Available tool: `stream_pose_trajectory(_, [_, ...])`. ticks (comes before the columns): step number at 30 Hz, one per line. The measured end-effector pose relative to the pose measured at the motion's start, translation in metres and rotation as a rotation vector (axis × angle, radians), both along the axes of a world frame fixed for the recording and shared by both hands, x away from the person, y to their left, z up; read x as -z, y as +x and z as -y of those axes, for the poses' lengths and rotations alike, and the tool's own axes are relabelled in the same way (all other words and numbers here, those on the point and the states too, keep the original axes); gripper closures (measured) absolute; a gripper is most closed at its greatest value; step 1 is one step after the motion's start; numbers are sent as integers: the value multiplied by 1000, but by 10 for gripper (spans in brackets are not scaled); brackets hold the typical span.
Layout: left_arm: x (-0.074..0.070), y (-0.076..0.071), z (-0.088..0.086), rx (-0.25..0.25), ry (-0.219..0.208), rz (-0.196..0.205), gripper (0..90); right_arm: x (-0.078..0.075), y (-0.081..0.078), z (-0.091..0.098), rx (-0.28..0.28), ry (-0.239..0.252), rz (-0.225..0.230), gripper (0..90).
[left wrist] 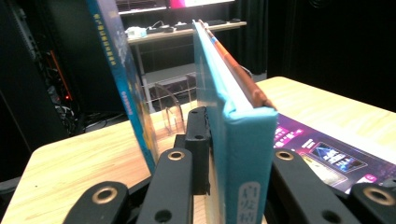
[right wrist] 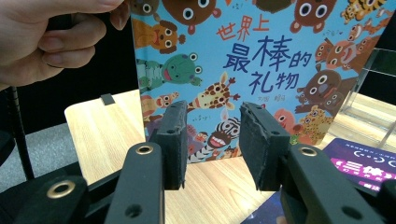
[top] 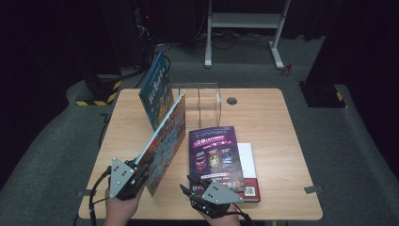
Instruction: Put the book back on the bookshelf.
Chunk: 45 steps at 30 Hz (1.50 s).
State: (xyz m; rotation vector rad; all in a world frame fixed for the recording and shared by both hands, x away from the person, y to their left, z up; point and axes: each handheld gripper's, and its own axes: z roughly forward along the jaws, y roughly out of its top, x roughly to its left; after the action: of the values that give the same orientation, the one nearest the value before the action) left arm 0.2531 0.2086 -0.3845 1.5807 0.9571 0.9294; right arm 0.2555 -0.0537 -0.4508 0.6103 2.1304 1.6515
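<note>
1. The left gripper is clamped on the spine end of a picture book, which stands upright on the near left part of the wooden table.
2. In the left gripper view the jaws press both sides of the book's teal spine; small Chinese characters run down it, too blurred to read.
3. The right gripper view faces the cover: cartoon animals on blue, with the title "世界上最棒的礼物".
4. A second blue book leans behind it, just beside a clear acrylic stand.
5. The right gripper has its jaws apart, nothing between them, at the near edge of a purple booklet lying flat; its print is too small to read.
6. A white sheet shows under the booklet's right side.
</note>
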Motion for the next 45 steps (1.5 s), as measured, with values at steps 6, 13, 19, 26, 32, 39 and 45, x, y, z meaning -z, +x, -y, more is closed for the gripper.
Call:
stream_pose_trajectory(6, [-1,1,-6,-9,7,-6,773,1,1,0,1,-4,2,622])
stream_pose_trajectory(13, [-2,2,-10,-13,23,-8,767,1,1,-1,1,-4,-3,622])
stream_pose_trajectory(19, [-3,2,-11,-10,34,-15,767,2,1,-1,-1,-8,-5,621])
stream_pose_trajectory(26, [-4,4,-16,9,4,-39,766,2,2,0,-1,-8,-5,620])
stream_pose_trajectory(32, [-5,4,-20,39,-5,-48,757,2,2,0,-1,-10,-8,620])
stream_pose_trajectory(39, [-6,4,-23,33,-36,-61,785,2,2,-1,-5,-13,-7,620])
stream_pose_trajectory(45, [-5,4,-23,47,-39,-40,808,2,1,-1,-2,-13,-7,621])
